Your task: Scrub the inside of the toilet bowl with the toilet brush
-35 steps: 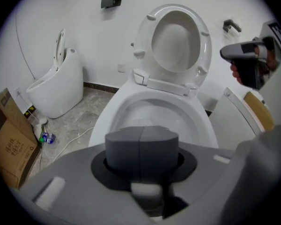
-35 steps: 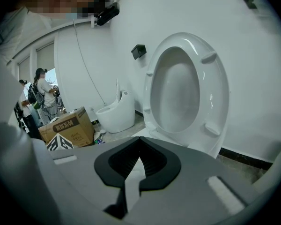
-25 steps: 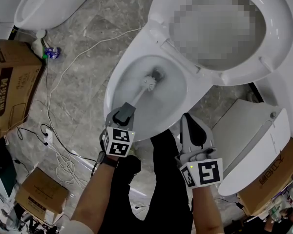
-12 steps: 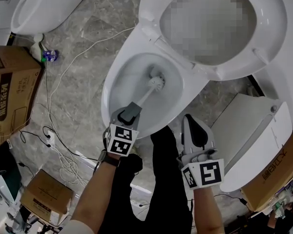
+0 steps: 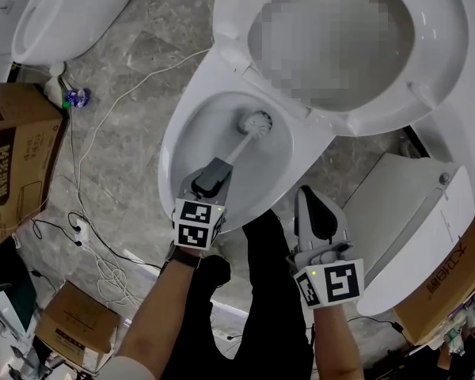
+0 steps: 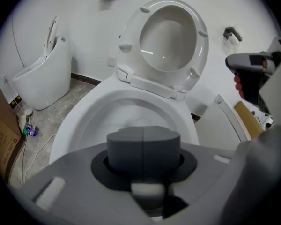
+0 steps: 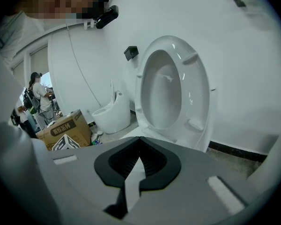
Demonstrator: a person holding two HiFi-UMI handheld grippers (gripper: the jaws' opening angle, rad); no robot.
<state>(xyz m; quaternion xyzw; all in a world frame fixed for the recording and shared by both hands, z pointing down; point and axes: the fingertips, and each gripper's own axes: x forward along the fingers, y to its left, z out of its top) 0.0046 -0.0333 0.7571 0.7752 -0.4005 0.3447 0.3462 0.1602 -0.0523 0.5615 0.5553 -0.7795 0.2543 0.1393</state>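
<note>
The white toilet bowl (image 5: 191, 137) stands open, its seat and lid (image 5: 340, 109) tipped up behind it. A toilet brush lies inside, its white bristle head (image 5: 256, 121) against the far wall of the bowl and its handle (image 5: 236, 146) slanting back to my left gripper (image 5: 212, 174), which is shut on the grey grip. In the left gripper view that grip (image 6: 144, 146) fills the jaws, with the bowl (image 6: 84, 121) beyond. My right gripper (image 5: 317, 212) hangs shut and empty beside the bowl's near right rim; its tips (image 7: 139, 140) meet.
A second toilet (image 5: 63, 6) stands at the top left with a blue bottle (image 5: 75, 97) by its foot. Cardboard boxes (image 5: 16, 157) (image 5: 63, 323) and loose white cables (image 5: 87, 228) lie on the left floor. A white toilet body (image 5: 412, 228) lies to the right. My legs (image 5: 261, 291) are below.
The left gripper has pushed forward over the near rim, and the brush head has slid from the bowl's middle up to its far wall. The right gripper stayed put.
</note>
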